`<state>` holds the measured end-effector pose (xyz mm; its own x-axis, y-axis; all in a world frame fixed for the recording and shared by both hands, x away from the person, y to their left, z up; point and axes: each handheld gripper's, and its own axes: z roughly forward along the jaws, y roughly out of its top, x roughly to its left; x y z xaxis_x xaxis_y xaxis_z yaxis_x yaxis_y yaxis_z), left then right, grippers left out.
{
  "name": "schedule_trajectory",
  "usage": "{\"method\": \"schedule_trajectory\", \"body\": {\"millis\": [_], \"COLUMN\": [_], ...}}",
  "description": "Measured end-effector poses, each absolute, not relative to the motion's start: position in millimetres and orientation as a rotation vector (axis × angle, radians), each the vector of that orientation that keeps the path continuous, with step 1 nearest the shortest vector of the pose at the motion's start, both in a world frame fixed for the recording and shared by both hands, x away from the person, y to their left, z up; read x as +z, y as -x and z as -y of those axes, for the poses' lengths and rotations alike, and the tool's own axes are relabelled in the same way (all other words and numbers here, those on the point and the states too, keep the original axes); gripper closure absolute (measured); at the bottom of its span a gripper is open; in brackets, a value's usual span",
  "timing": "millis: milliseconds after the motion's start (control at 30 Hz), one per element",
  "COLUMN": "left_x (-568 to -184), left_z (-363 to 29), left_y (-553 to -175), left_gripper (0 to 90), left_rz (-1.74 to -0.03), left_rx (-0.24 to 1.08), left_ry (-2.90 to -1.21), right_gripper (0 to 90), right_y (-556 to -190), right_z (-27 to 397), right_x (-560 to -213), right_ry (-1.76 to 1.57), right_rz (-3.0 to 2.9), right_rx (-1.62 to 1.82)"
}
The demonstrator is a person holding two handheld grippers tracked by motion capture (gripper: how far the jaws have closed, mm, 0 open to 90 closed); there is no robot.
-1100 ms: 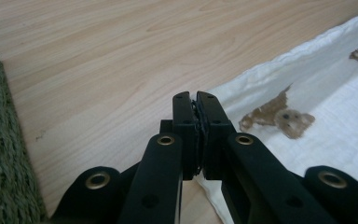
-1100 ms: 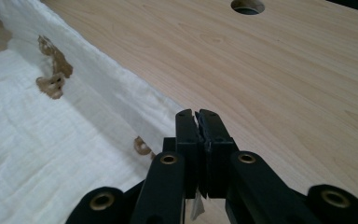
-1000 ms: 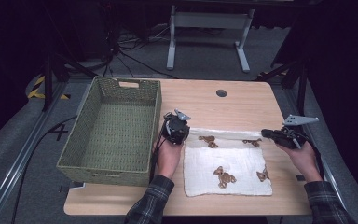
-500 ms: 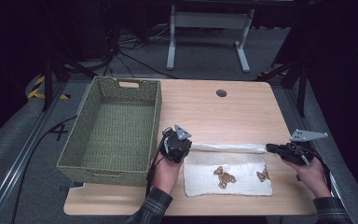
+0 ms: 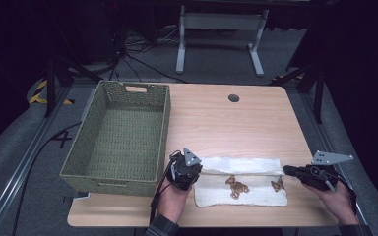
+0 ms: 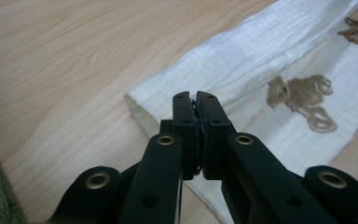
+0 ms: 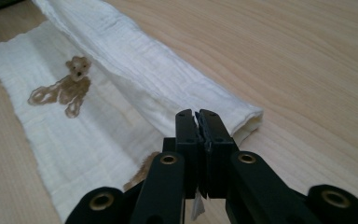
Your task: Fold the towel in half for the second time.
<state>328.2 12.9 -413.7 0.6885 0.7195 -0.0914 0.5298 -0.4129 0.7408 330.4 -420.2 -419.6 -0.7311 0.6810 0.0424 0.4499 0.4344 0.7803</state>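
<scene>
Both grippers, left (image 5: 183, 173) and right (image 5: 295, 171), fingers clamped on cloth (image 5: 241, 189) corners, folding it toward the near edge beside basket (image 5: 118, 135).

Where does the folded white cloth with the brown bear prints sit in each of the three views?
High view: cloth at lower centre, between both tongs.
Left gripper view: cloth runs from centre to upper right.
Right gripper view: cloth runs from upper left to centre.
Shared landmark: the large brown bear print.
</scene>
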Motion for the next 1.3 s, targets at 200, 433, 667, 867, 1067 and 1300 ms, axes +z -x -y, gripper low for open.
{"method": "schedule_trajectory", "body": {"millis": [200, 433, 667, 867, 1067, 1300], "left_x": [-417.1, -422.7, -427.8, -431.0, -428.4, -429.0], "left_z": [-17.0, -18.2, -19.6, -21.4, -19.4, -13.7], "left_y": [-318.9, -310.0, -301.2, -297.4, -298.5, -311.1], "left_gripper": [87.5, 87.4, 87.3, 86.8, 78.2, 78.9], "left_rz": [-0.938, -0.928, -0.915, -0.908, -0.898, -0.897], "left_rx": [0.281, 0.241, 0.203, 0.172, 0.180, 0.181], "left_ry": [-2.133, -2.157, -2.191, -2.202, -2.198, -2.207], "right_gripper": [87.6, 87.6, 87.5, 87.1, 77.5, 79.3], "right_y": [-313.2, -300.3, -292.0, -283.8, -285.0, -291.8], "right_z": [419.5, 420.2, 419.8, 419.3, 422.1, 417.2], "right_x": [-424.9, -426.5, -432.3, -434.9, -434.7, -434.4], "right_ry": [-0.970, -0.955, -0.950, -0.942, -0.962, -0.948], "right_rz": [-2.440, -2.452, -2.498, -2.524, -2.519, -2.524], "right_rx": [1.197, 1.215, 1.208, 1.205, 1.237, 1.216]}}
